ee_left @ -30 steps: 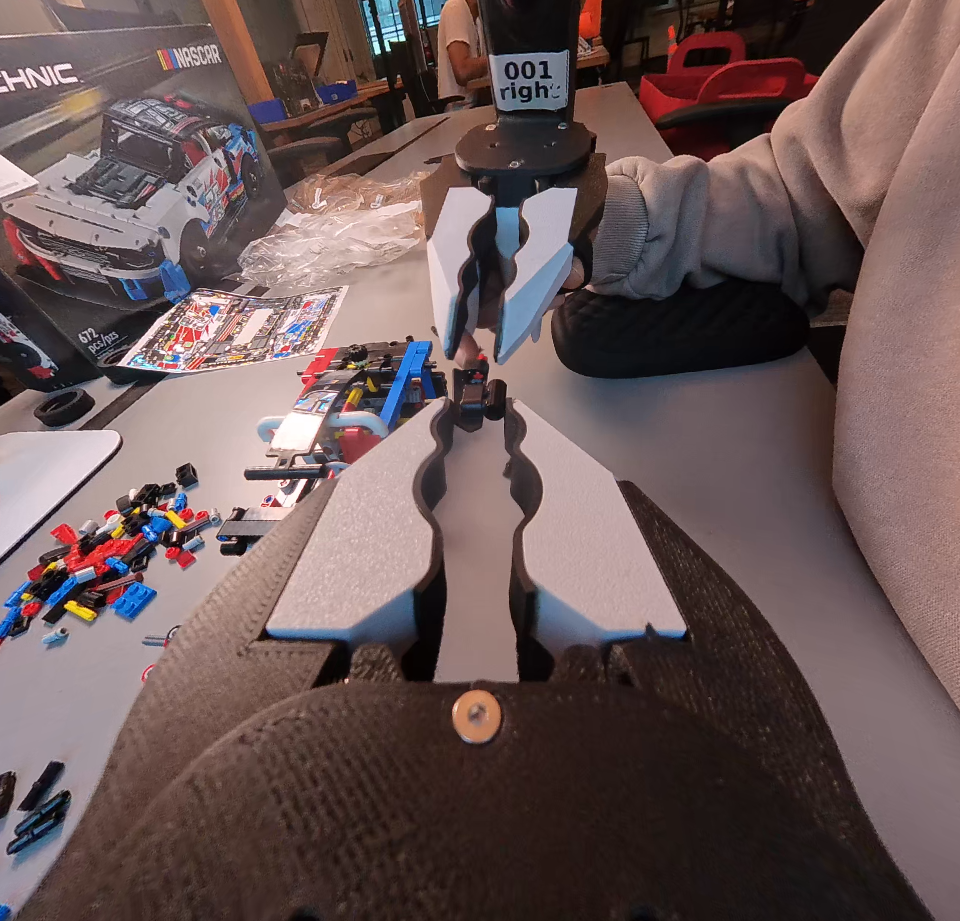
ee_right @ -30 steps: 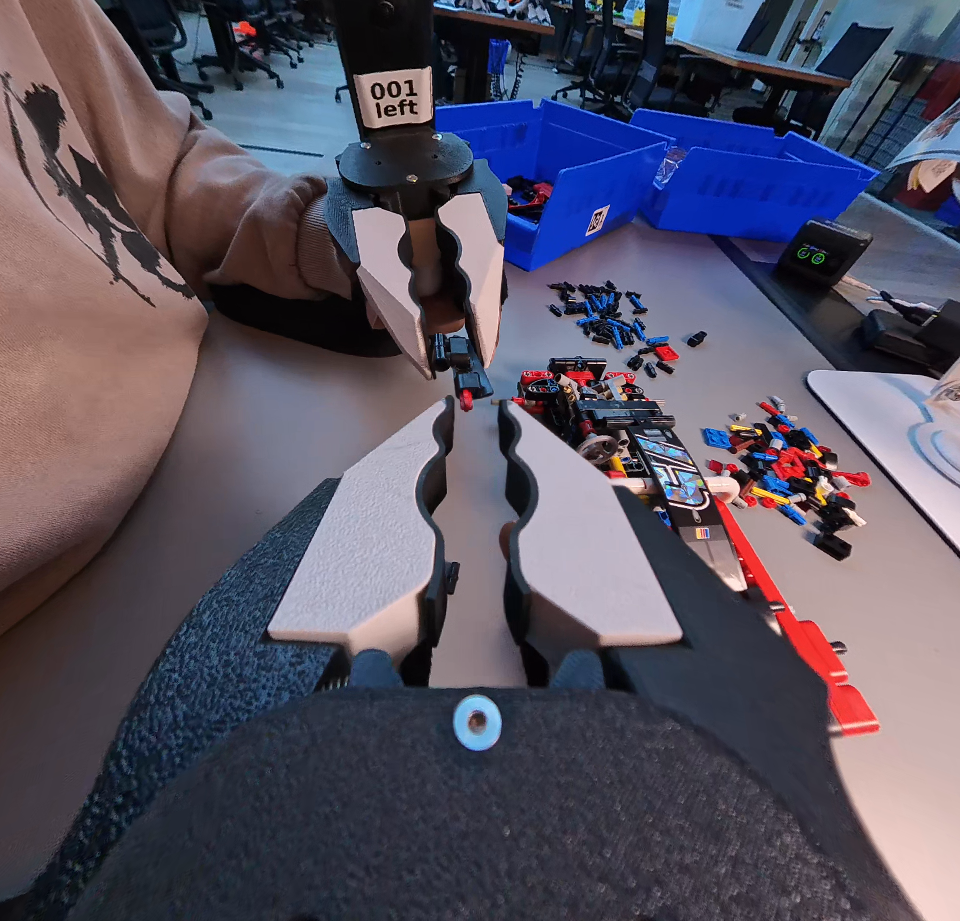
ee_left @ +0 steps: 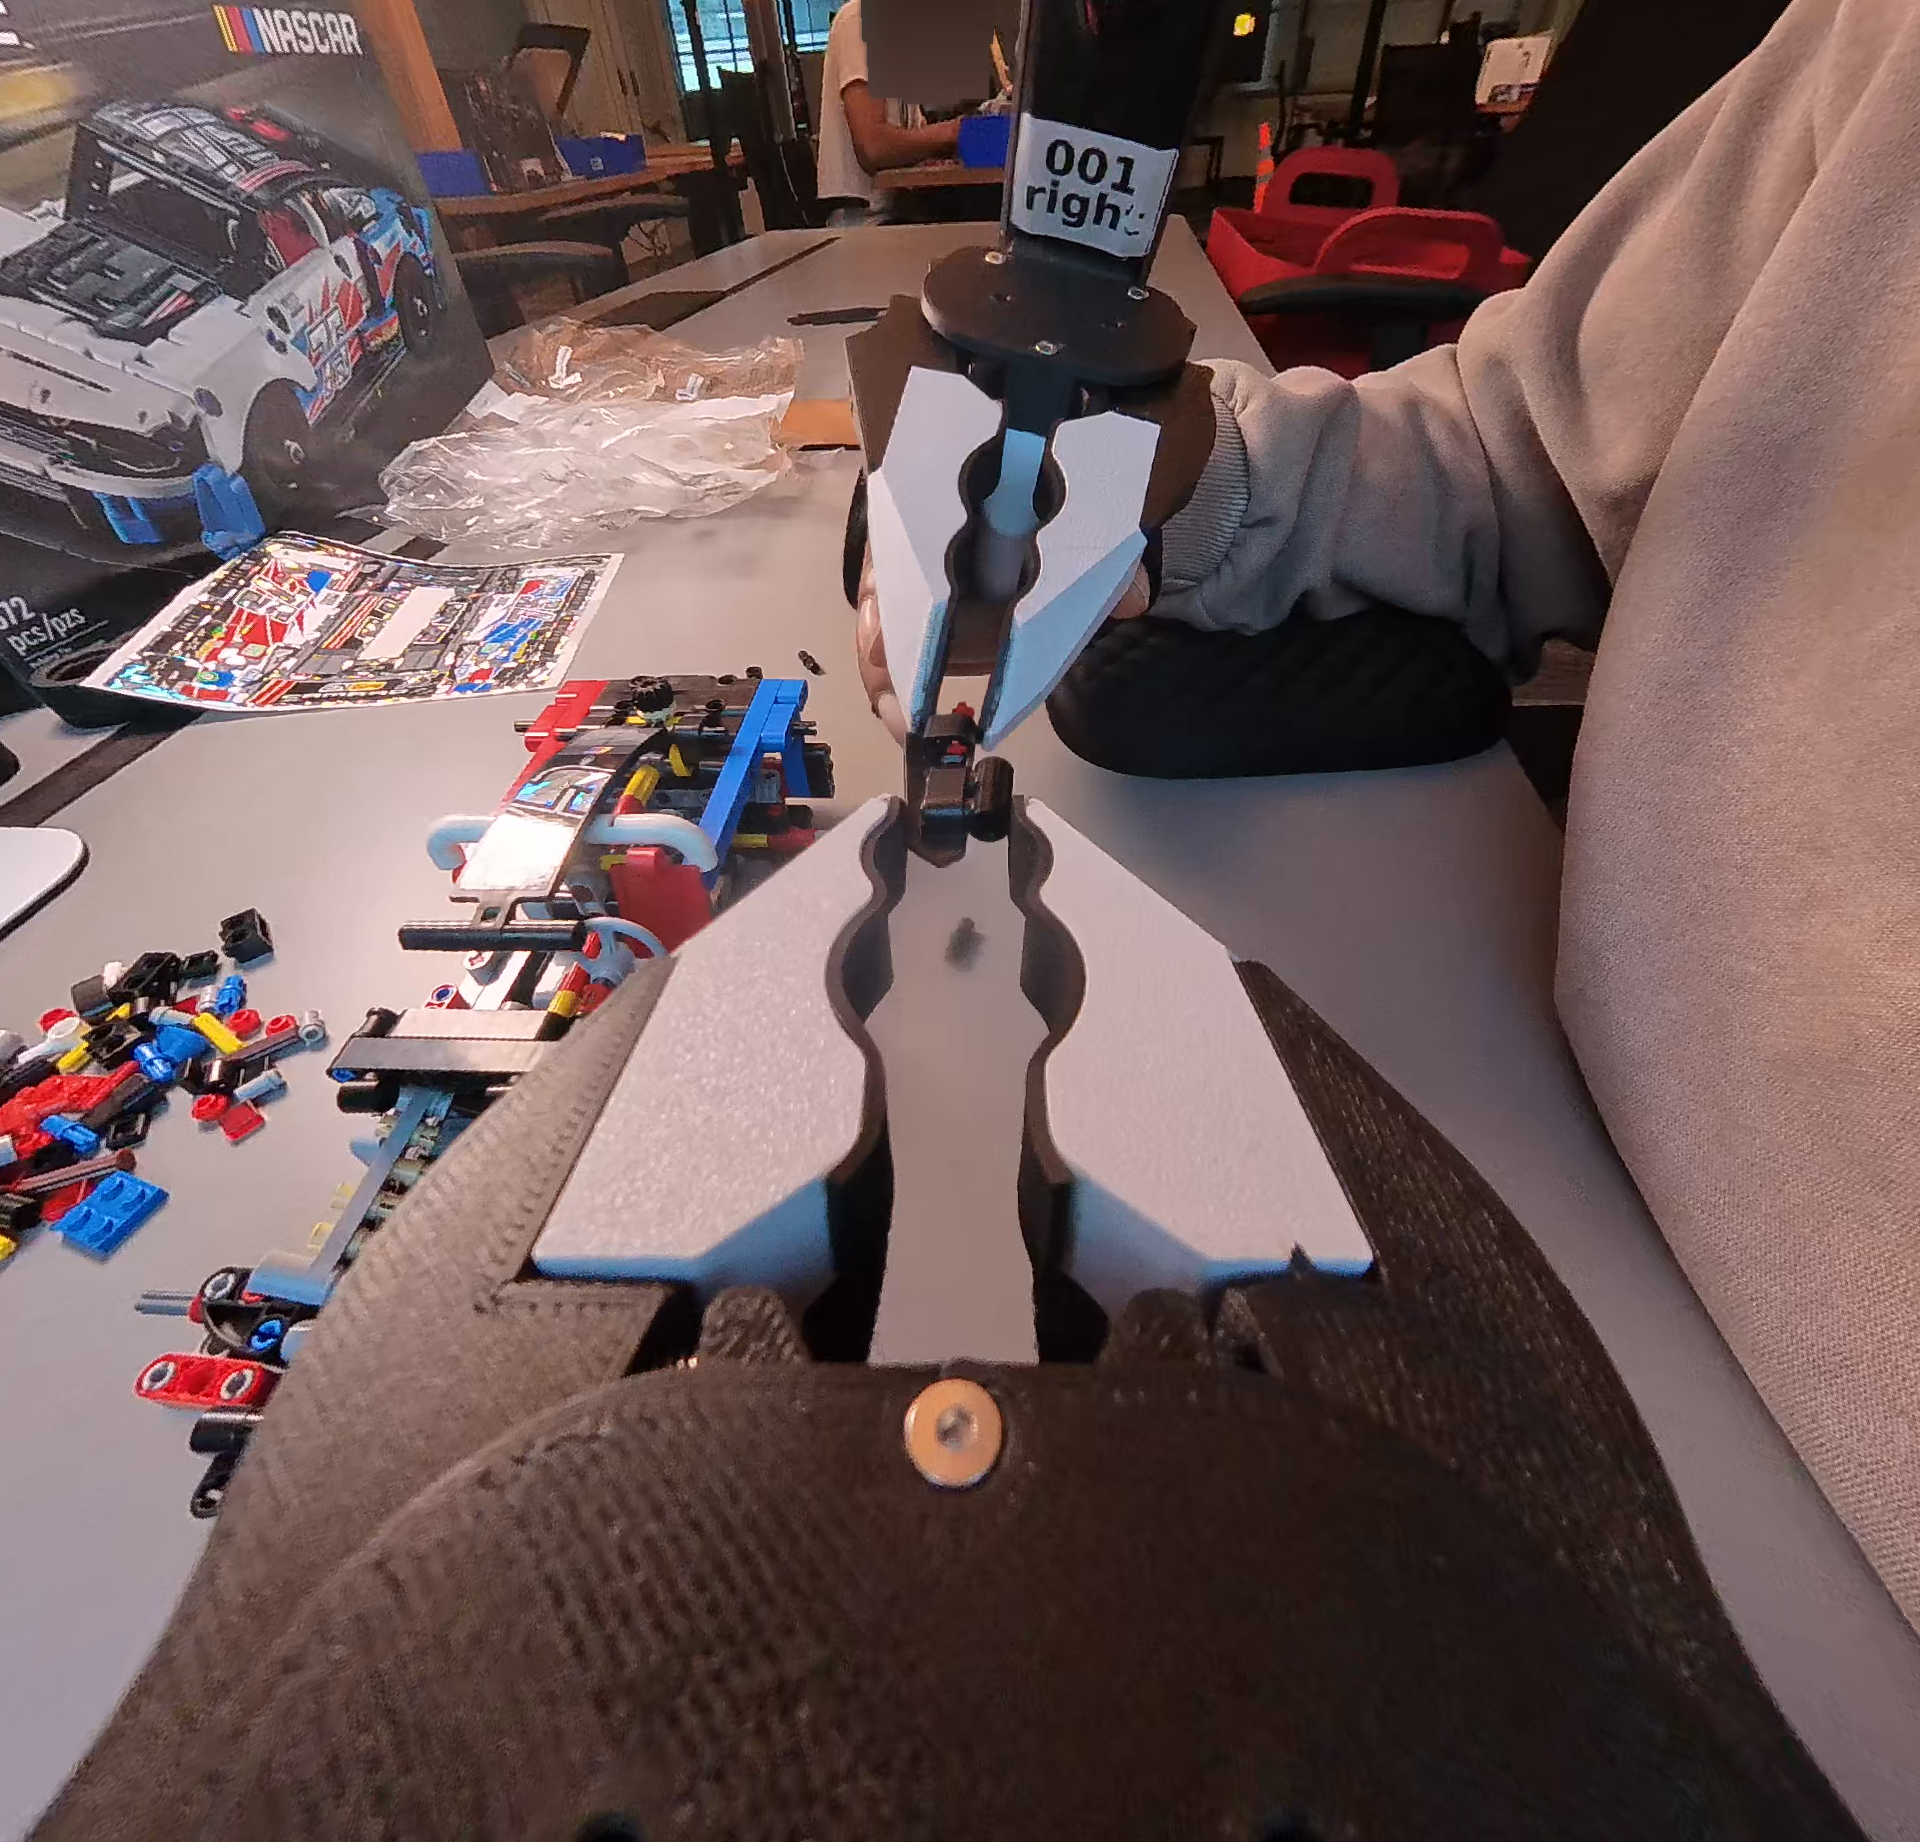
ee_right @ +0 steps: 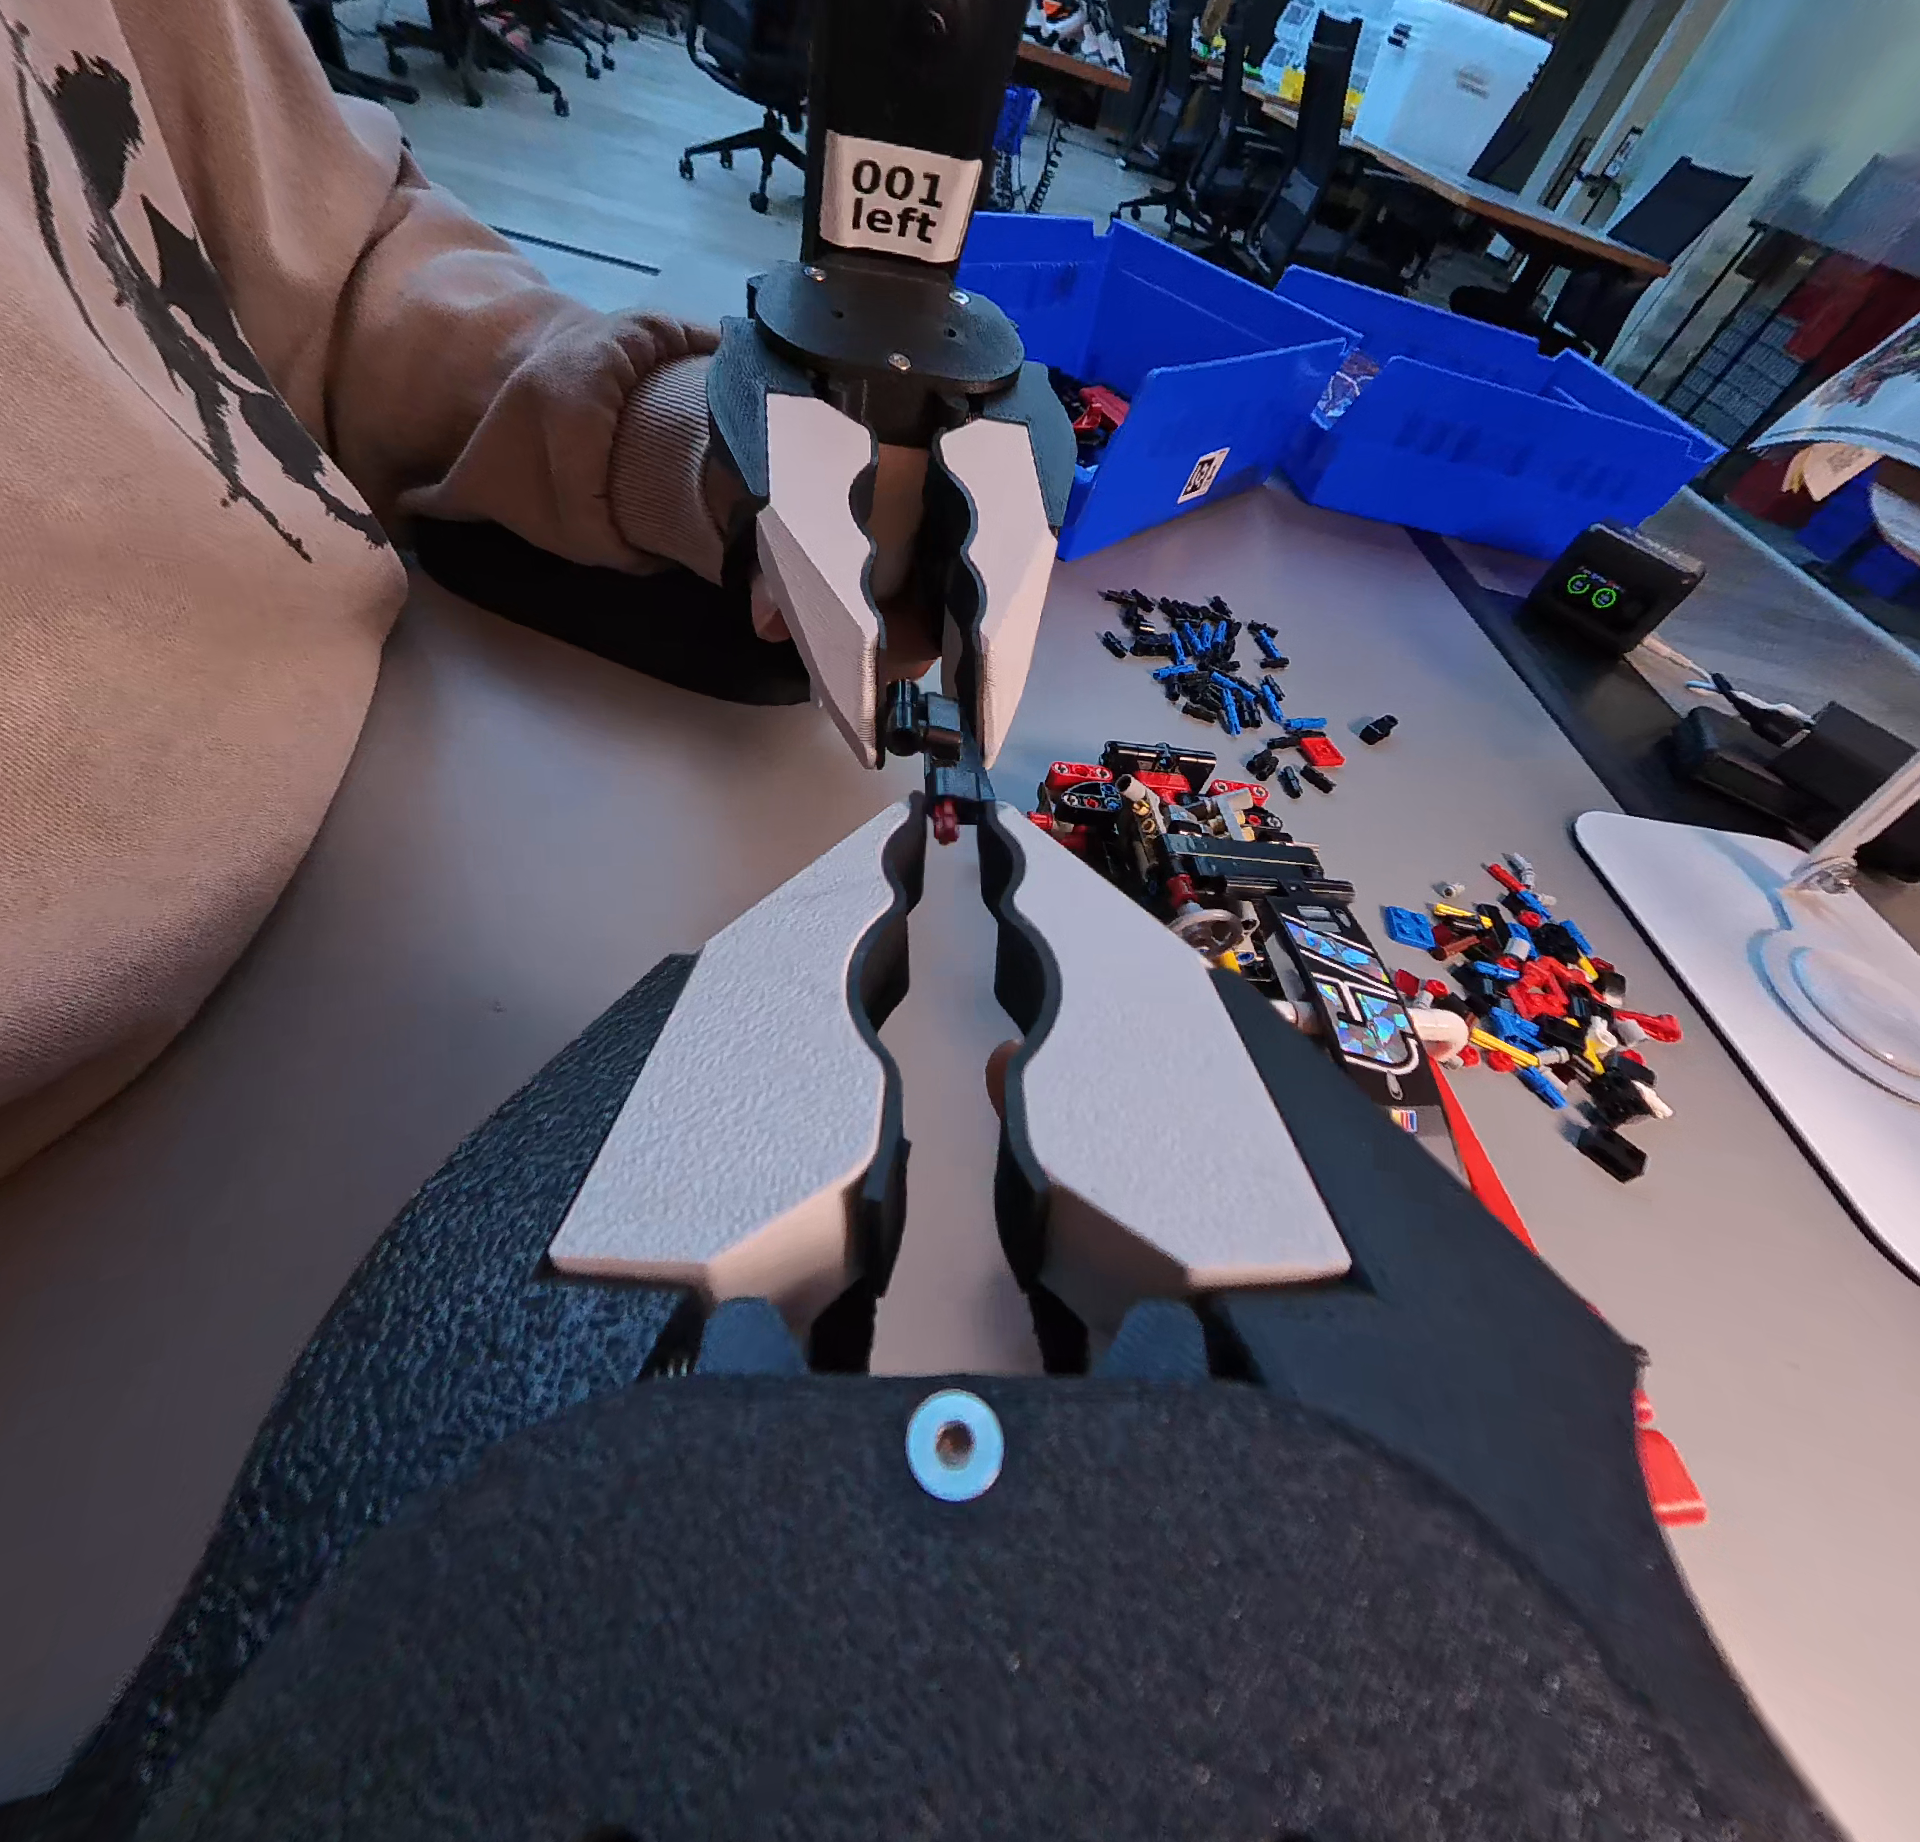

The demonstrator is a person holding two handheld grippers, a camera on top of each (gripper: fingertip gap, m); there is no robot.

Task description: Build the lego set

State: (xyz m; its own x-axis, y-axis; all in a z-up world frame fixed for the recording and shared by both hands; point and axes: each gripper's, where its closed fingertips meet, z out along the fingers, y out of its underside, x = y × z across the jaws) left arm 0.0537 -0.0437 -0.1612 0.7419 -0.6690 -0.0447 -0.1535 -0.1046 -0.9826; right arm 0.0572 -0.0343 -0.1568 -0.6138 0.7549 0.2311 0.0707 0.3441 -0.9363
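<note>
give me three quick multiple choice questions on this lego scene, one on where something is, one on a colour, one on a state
1. Where does the sticker sheet lie?
A. inside a blue bin
B. flat on the table in front of the set's box
C. on the person's lap

2. What colour are the bins behind the pile of small pins?
A. blue
B. green
C. yellow

3. How is the left gripper?
A. wide open and empty
B. lying on the table
C. jaws closed on a small black piece

Answers: 1 B, the sheet rests on the table below the box; 2 A, both bins are blue; 3 C, the piece sits pinched at the jaw tips, meeting the right gripper.
</note>
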